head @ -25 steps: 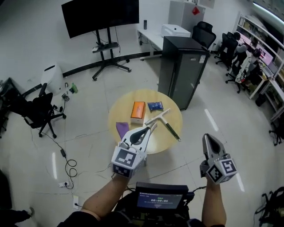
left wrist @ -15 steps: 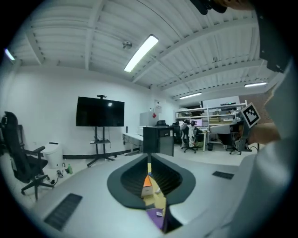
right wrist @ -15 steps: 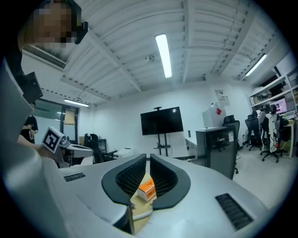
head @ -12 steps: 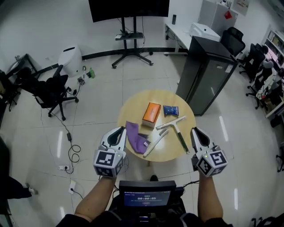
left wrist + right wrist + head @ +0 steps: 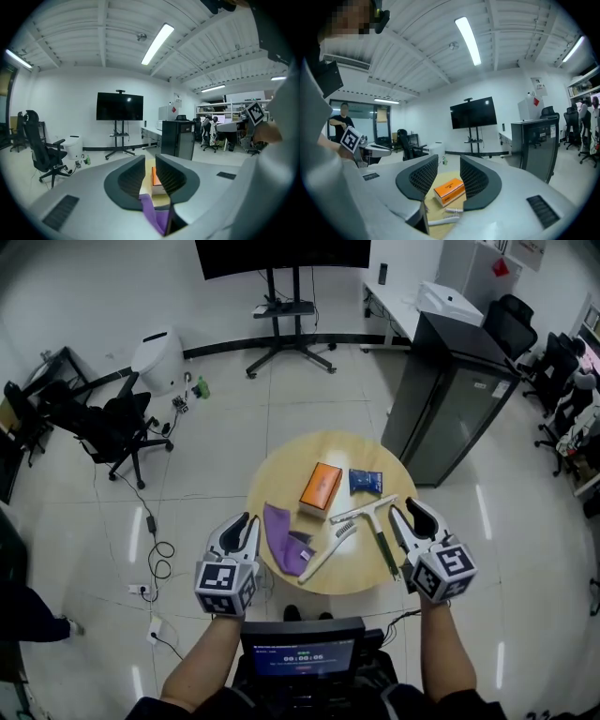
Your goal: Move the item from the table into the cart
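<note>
Head view: flat orange box [image 5: 320,488] lies on tan table [image 5: 281,474].

Pale tiled floor [image 5: 216,427], black television [image 5: 281,251] on stand, office chair [image 5: 112,423], dark cabinet [image 5: 450,399], ceiling strip light [image 5: 157,43].

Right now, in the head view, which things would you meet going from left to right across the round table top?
purple cloth → orange box → blue packet. The white brush and the squeegee overlap these, so they are left out.
</note>
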`<action>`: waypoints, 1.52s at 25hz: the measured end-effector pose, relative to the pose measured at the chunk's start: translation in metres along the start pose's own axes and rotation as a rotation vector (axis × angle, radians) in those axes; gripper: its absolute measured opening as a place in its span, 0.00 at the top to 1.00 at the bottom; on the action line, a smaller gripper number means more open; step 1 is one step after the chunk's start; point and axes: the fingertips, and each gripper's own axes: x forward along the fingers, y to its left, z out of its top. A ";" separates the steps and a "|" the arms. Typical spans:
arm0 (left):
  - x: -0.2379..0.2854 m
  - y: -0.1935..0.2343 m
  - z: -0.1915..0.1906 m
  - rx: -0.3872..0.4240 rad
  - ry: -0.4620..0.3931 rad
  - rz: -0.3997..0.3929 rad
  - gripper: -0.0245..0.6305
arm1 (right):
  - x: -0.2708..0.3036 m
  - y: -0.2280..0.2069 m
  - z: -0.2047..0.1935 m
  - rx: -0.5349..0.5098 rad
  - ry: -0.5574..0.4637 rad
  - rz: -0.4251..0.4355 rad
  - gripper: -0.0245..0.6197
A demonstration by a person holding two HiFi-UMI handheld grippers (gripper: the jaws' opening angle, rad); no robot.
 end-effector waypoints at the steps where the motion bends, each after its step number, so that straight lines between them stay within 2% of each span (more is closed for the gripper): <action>1: 0.005 0.003 0.000 -0.011 -0.005 -0.002 0.83 | 0.006 -0.002 0.000 -0.012 0.009 0.004 0.74; 11: 0.038 0.050 -0.014 -0.033 0.041 -0.034 0.84 | 0.057 0.002 0.003 -0.047 0.062 -0.024 0.74; 13: 0.045 0.052 -0.019 -0.041 0.059 -0.036 0.84 | 0.068 0.001 -0.006 -0.035 0.089 -0.018 0.69; 17: 0.059 0.050 -0.030 -0.044 0.095 -0.053 0.84 | 0.083 -0.008 -0.028 -0.026 0.142 -0.017 0.69; 22: 0.070 0.046 -0.043 -0.048 0.124 -0.049 0.84 | 0.089 -0.021 -0.038 -0.030 0.156 -0.020 0.69; 32: 0.095 0.052 -0.097 -0.090 0.244 -0.056 0.80 | 0.130 -0.025 -0.076 -0.012 0.237 0.008 0.69; 34: 0.101 0.053 -0.103 -0.094 0.255 -0.057 0.80 | 0.145 -0.024 -0.086 0.002 0.263 0.011 0.61; 38: 0.107 0.066 -0.111 -0.107 0.255 -0.043 0.80 | 0.189 -0.011 -0.104 0.053 0.325 0.011 0.56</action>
